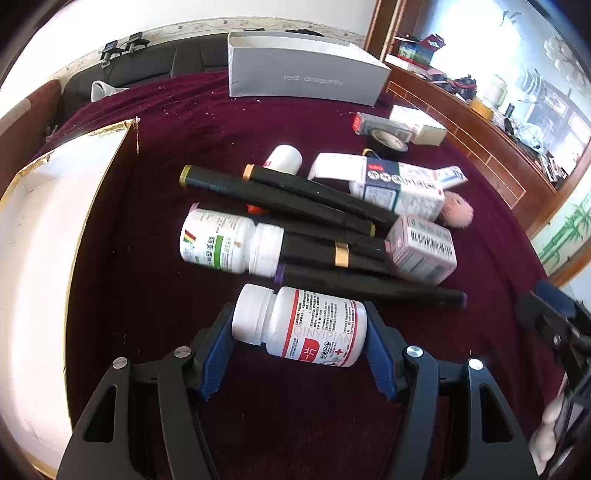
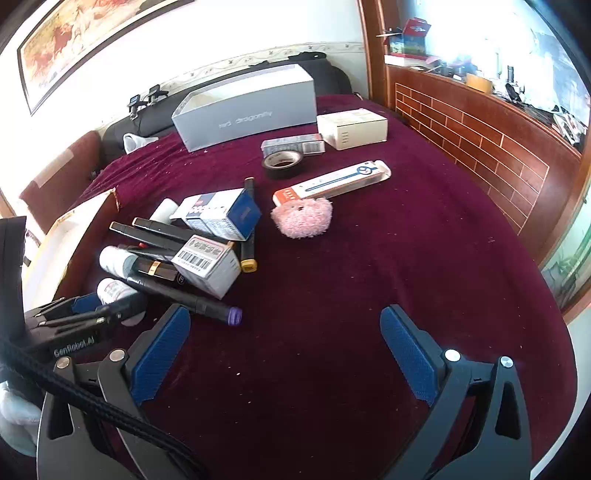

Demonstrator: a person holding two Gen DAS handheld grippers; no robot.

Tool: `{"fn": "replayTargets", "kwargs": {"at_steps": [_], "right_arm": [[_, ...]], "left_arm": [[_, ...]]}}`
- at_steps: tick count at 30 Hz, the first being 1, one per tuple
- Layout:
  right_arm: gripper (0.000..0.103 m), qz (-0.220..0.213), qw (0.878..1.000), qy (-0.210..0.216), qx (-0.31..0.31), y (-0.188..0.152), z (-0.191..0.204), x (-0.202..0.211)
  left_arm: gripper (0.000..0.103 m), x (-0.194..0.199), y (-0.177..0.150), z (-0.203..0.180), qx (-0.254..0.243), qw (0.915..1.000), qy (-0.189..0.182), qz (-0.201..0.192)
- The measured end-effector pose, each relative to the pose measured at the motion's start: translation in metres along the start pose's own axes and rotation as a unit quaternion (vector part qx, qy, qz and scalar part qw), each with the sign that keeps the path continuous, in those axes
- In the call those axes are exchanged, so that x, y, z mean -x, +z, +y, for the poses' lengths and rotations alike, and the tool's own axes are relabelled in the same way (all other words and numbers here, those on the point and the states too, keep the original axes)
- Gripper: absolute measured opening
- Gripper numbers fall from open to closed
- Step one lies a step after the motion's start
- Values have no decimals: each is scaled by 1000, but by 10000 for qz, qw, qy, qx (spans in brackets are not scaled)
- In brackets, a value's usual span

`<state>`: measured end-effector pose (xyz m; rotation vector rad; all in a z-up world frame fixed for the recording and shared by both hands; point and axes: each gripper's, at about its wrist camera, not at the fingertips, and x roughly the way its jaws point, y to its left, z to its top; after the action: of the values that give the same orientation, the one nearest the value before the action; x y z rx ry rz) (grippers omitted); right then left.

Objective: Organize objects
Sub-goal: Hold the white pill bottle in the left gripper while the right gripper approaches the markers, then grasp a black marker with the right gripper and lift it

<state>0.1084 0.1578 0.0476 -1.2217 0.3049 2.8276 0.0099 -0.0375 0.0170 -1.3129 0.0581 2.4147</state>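
Tablecloth [image 1: 184,122]: bottle [image 1: 301,325] between claw [image 1: 299,354].

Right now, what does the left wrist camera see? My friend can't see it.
The left hand-held gripper holds a white pill bottle sideways between its blue pads, over a dark red cloth. Behind lie black markers, another bottle and small boxes.

We are viewing a table draped in dark maroon cloth [image 2: 369,258]. At twelve o'clock a white wall [image 2: 221,33] is carrying a patterned border strip [image 2: 280,51], with a black sofa [image 1: 155,66] sitting below it. At ten o'clock a framed painting [image 2: 74,40] is hanging. At two o'clock a wooden counter [image 2: 480,133] is standing under bright daylight.
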Motion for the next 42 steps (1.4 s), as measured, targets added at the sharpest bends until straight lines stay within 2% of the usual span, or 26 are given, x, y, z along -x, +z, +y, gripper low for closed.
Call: {"fn": "replayTargets", "kwargs": {"at_steps": [9,18,25,28,30,33,35,36,39,42], "right_arm": [[103,207,9989,296,309,0,19,-4],[103,508,9958,497,579,1,40,-13],[103,944,9818,901,1380,17,68,-26],[103,1231,9787,808,1427,26,70,-47],[103,1641,9728,1164,1148,26,67,-63],[103,1898,9606,1794,948,20,70,-62],[103,2262,9322,2731,718,15,74,-58],[102,2308,9262,2894,716,14,78,-54],[102,2032,9446,2396,954,19,83,-49],[99,1921,9525,2075,1128,23,90,-52]], "left_arm": [[59,31,-27,0,29,9999,-99,-3],[59,29,-45,2,-106,9998,174,85],[55,47,-50,10,-80,9999,44,-143],[55,52,-54,14,-50,9999,40,-137],[55,53,-55,16,-38,9999,-15,-127],[55,54,-57,19,-14,9999,-99,-106],[55,53,-57,20,-4,9998,-142,-110],[55,54,-57,20,9,9998,-165,-113],[55,54,-58,23,80,9995,-267,-118],[55,58,-61,25,105,9994,-318,-126]]}}
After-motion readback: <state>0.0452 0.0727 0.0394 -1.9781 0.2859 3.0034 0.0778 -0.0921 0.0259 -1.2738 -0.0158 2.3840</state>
